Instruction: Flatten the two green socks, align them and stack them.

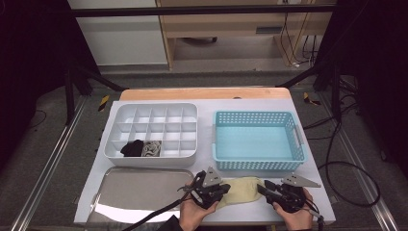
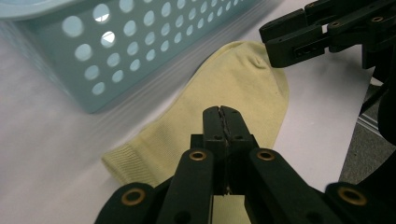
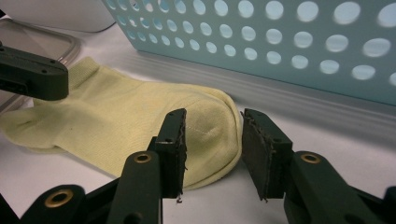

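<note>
The pale yellow knitted sock point(image 1: 243, 188) lies flat on the white table point(image 1: 317, 190), just before the light blue perforated plastic basket point(image 1: 258, 140). The left gripper point(image 2: 222, 116) is clamped tight, seemingly pinching the sock's fabric; the right gripper point(image 3: 212, 140) stands half open around the toe without pressing. If only one layer is caught, the sock could slip free when lifted.

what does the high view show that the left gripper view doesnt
High view alone: the white divided organiser with a black and a grey rolled item in its near compartments, the metal tray, the inside of the blue basket, and both hands.

Left gripper view alone: the left gripper from close up, its jaws closed together over the yellow sock, and the sock's ribbed cuff.

Both: the yellow sock lying flat on the white table in front of the basket, and the right gripper at the sock's rounded end.
</note>
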A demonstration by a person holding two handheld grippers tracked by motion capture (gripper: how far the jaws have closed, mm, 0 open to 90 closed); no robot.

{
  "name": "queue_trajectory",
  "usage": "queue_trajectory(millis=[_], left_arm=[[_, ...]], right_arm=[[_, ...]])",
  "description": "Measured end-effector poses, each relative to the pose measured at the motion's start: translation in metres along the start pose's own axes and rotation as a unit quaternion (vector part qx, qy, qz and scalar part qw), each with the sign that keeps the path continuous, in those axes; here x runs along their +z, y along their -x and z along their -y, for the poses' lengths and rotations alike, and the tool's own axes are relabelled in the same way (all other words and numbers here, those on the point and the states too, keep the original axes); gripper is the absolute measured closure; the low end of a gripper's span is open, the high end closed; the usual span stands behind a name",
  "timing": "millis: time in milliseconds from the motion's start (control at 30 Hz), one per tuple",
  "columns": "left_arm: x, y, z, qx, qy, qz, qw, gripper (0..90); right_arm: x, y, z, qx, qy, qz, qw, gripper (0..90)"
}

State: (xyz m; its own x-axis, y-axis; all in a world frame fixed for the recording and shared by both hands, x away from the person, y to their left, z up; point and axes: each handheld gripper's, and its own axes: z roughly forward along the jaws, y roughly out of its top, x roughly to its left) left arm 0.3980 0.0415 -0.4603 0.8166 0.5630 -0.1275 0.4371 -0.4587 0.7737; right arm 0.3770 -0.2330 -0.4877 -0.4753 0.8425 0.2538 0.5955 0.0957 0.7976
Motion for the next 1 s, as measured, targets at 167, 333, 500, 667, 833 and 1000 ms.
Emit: queue_trajectory(millis=[167,333,500,667,833,1000], left_arm=[[0.01,0.001,0.001,0.003,-0.016,0.002,0.9999,89.5],[0.016,0.003,0.004,0.006,-0.026,0.006,0.9996,89.5],[0.023,0.002,0.007,0.004,-0.033,0.003,0.9995,89.5],[0.024,0.002,0.008,0.004,-0.031,0.003,0.9995,89.6],[0.024,0.001,0.008,0.004,-0.03,0.006,0.9995,89.5],[0.024,0.0,0.008,0.006,-0.031,0.006,0.9995,89.5]], right_arm=[[0.004,0.0,0.002,-0.005,-0.017,0.009,0.9998,61.5],[0.001,0.001,0.002,-0.007,-0.018,0.018,0.9996,64.7],[0.003,0.0,0.005,-0.007,-0.024,0.019,0.9995,81.5],[0.002,0.002,0.003,-0.001,-0.02,0.01,0.9997,87.9],[-0.006,-0.001,-0.003,0.004,0.017,-0.013,0.9998,88.2],[-0.009,-0.01,-0.014,-0.012,0.039,-0.037,0.9985,88.4]])
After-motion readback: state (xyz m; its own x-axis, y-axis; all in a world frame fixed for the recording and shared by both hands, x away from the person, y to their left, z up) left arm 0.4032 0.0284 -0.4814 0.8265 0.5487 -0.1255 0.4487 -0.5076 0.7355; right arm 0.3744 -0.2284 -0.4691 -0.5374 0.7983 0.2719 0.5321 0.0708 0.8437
